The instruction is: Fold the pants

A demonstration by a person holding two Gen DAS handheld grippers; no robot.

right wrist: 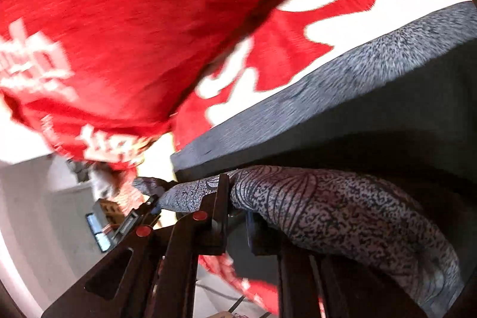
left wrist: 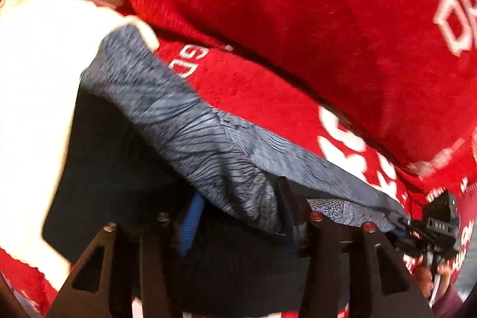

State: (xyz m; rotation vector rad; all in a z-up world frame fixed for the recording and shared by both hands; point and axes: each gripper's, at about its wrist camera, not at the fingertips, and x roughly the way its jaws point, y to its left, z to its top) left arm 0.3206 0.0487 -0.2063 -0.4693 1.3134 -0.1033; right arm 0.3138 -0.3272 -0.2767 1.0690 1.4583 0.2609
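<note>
Red-and-white blanket point(left wrist: 268, 97) under grey pants point(left wrist: 190, 121)

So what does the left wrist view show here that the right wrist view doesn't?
Only the left wrist view shows a white cloth or pillow at the left edge and a person's hand at the lower right holding the other gripper.

Only the right wrist view shows a bit of the room beyond the blanket's edge: pale walls and some blurred clutter.

Both show the grey patterned pants stretched between the grippers over the red blanket with white lettering. The left hand-held gripper and right hand-held gripper each pinch the fabric.
</note>
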